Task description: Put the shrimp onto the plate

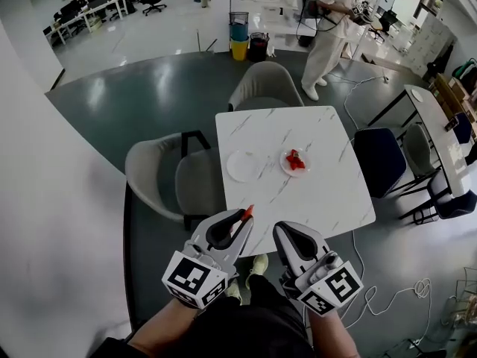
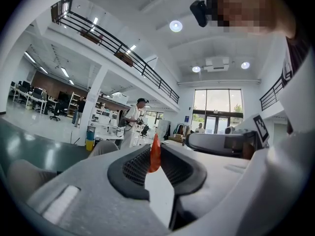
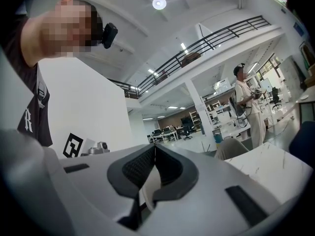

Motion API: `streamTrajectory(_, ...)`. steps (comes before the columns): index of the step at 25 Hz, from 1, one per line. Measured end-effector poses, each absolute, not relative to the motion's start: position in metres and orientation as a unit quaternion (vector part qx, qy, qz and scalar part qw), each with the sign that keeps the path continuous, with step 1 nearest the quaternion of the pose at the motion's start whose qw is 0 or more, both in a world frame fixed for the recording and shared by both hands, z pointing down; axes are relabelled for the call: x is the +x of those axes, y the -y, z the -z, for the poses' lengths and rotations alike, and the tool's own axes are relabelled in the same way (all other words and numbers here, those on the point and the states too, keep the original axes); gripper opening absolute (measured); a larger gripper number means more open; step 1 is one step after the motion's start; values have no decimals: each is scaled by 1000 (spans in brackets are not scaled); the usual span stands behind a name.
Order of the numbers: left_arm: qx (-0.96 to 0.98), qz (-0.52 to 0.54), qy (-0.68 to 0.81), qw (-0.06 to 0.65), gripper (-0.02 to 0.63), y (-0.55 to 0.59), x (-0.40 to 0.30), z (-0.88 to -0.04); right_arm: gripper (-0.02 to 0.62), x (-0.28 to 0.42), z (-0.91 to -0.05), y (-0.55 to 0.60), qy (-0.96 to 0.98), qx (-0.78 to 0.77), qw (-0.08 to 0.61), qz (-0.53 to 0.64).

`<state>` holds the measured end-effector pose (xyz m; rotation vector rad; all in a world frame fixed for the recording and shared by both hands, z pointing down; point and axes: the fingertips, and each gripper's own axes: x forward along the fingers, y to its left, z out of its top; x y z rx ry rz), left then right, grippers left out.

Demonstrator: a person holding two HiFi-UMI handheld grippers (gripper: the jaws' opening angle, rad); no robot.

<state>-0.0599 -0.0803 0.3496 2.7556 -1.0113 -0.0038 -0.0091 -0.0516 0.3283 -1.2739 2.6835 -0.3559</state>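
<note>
My left gripper (image 1: 247, 215) is shut on a small red shrimp (image 2: 155, 154), which sticks out past the fingertips just over the table's near edge. In the head view the shrimp (image 1: 248, 212) shows as a red tip. An empty white plate (image 1: 244, 165) lies on the marble table (image 1: 328, 200), and a second plate (image 1: 285, 170) to its right holds a red shrimp (image 1: 296, 160). My right gripper (image 1: 292, 231) is shut with nothing in it, held beside the left one at the table's near edge. In the right gripper view the right gripper (image 3: 154, 146) shows its jaws touching.
Grey chairs stand left (image 1: 160, 177) and behind (image 1: 266, 86) the table, dark blue chairs (image 1: 380, 159) to its right. A person in white (image 1: 328, 28) stands far back. A cable (image 1: 402, 293) lies on the floor at right. A white wall (image 1: 45, 200) runs along the left.
</note>
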Motion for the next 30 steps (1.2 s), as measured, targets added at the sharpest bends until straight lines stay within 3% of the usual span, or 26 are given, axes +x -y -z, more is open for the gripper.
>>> streamTrajectory(13,913,-5,400,82,69,169,-33,-341,3,21,-325,153,-919,-371,73,111)
streamTrajectory(30,903,-75,413,90,69,263,-11,-410,3,45,-374,240,-911,-376,57,160)
